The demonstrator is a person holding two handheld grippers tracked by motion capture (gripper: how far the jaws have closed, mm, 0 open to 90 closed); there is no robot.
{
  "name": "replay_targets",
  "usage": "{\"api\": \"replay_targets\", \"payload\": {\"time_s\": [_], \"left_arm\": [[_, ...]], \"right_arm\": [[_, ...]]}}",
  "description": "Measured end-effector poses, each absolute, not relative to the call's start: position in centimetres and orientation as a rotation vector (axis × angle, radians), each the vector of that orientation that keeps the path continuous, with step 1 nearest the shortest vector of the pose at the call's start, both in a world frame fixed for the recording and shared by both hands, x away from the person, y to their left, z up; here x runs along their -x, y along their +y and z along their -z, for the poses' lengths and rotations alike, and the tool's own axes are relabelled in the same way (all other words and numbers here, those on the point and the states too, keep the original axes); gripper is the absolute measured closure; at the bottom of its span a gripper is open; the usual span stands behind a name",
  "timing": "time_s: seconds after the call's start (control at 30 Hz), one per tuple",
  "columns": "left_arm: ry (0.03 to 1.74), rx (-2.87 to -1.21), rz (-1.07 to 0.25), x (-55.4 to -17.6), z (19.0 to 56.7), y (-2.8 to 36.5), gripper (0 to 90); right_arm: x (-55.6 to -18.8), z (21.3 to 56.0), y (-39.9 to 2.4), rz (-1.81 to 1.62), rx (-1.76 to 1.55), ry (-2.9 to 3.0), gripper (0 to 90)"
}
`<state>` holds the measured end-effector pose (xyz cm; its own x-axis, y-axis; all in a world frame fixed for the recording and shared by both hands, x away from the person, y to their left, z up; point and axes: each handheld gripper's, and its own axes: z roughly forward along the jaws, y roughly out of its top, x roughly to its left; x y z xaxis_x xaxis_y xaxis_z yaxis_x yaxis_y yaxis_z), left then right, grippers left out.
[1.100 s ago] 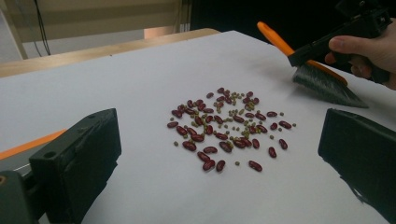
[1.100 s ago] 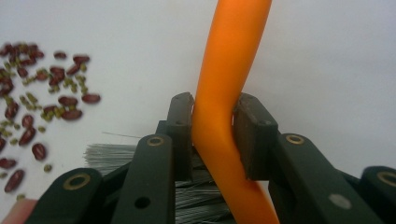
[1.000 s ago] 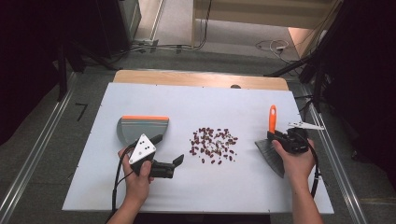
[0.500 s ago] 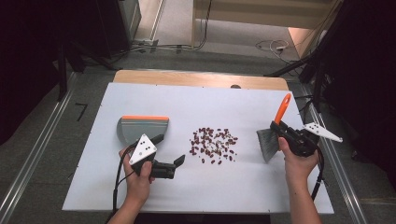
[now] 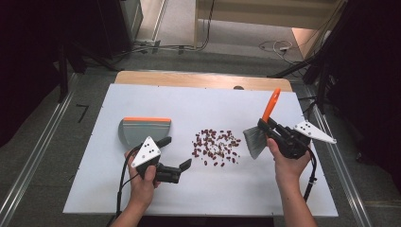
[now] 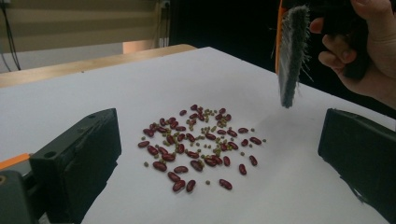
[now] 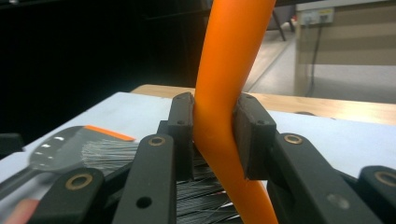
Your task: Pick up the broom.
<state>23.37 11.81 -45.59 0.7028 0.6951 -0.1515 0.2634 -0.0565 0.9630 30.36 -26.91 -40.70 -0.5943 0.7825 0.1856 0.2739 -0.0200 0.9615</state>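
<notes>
While the right gripper (image 5: 270, 128) clamps the orange handle of a brush (image 5: 265, 125), its grey bristles hang above the white table (image 5: 283, 198), just right of the beans (image 5: 215, 146). Left gripper (image 5: 176, 153) lies low on the table, jaws wide with nothing between them, pointing at the beans. Dustpan (image 5: 143, 130) sits left of the pile, just behind the left gripper.

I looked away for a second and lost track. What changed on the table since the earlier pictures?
The right gripper, fingers shut on the brush, lifted it off the table and tilted it, bristles now beside the beans. The left gripper, dustpan and beans stayed put.
</notes>
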Motion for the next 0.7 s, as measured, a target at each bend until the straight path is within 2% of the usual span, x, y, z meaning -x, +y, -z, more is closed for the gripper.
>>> {"api": "replay_targets", "payload": {"time_s": [0.4,0.7], "left_arm": [[0.758,-1.656,-0.401,-22.9,44.7,10.0,2.0],[0.764,-1.686,-0.343,-22.6,44.4,7.9,9.4]], "right_arm": [[-28.8,40.1,-22.1,-1.708,-1.004,1.923,68.5],[-27.3,40.0,-18.6,-1.726,-0.928,1.967,68.5]]}}
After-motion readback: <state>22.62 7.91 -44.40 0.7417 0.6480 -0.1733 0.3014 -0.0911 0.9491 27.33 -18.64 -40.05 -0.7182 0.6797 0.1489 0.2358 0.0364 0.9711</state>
